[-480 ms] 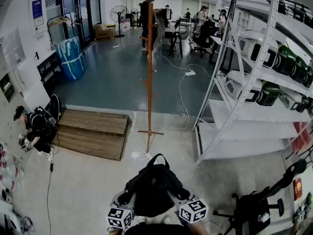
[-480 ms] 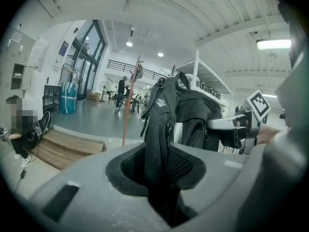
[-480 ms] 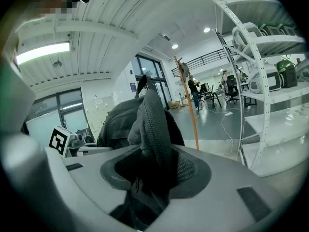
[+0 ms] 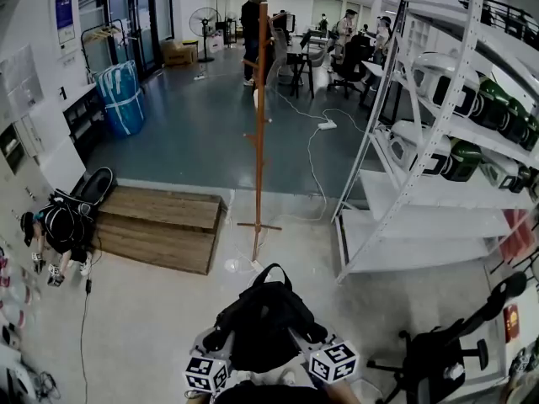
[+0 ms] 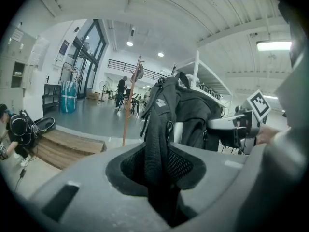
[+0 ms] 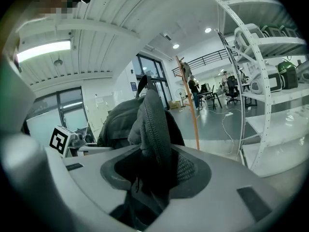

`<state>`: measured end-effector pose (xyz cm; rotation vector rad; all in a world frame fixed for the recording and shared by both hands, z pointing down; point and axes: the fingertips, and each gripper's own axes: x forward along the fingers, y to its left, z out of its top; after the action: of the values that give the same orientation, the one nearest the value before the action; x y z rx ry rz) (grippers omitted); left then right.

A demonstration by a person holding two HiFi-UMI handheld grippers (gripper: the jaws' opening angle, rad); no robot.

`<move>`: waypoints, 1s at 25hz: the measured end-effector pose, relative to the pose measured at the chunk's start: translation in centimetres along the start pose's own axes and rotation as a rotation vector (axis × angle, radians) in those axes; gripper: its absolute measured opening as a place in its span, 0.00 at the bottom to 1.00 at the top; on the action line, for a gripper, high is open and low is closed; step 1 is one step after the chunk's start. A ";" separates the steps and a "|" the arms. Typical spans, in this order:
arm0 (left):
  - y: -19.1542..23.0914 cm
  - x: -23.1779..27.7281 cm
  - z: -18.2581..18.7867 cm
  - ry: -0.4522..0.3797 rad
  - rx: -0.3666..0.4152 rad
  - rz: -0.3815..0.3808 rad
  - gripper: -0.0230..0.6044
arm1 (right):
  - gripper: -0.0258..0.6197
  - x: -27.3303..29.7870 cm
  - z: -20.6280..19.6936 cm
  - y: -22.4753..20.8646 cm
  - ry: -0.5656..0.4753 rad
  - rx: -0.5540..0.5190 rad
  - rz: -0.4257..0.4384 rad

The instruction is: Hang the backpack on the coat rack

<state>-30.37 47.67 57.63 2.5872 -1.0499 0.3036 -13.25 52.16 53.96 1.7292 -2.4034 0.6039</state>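
Black backpack point(image 4: 263, 320) upright, axis vert, loop up | L tongs point(image 4: 217, 342) + R tongs point(image 4: 310, 337) clamped on it

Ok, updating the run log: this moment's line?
left gripper: shut on backpack | right gripper: shut on backpack | coat rack: ahead, unreached

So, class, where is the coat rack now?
Head view, centre: the coat rack stands beyond the backpack, with the wooden platform to its left and white shelving to its right.
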 end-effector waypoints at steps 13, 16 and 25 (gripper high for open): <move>3.2 -1.4 -0.1 0.013 0.009 -0.059 0.20 | 0.29 1.9 -0.2 3.2 -0.006 0.014 -0.034; 4.2 -1.1 0.0 0.011 0.021 -0.076 0.20 | 0.29 2.6 -0.3 3.5 -0.013 0.023 -0.053; 5.2 2.3 0.7 0.030 0.024 -0.082 0.20 | 0.29 5.0 0.3 0.9 -0.004 0.046 -0.052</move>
<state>-32.39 42.49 58.89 2.6302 -0.9319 0.3354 -15.80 47.87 55.09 1.8063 -2.3574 0.6551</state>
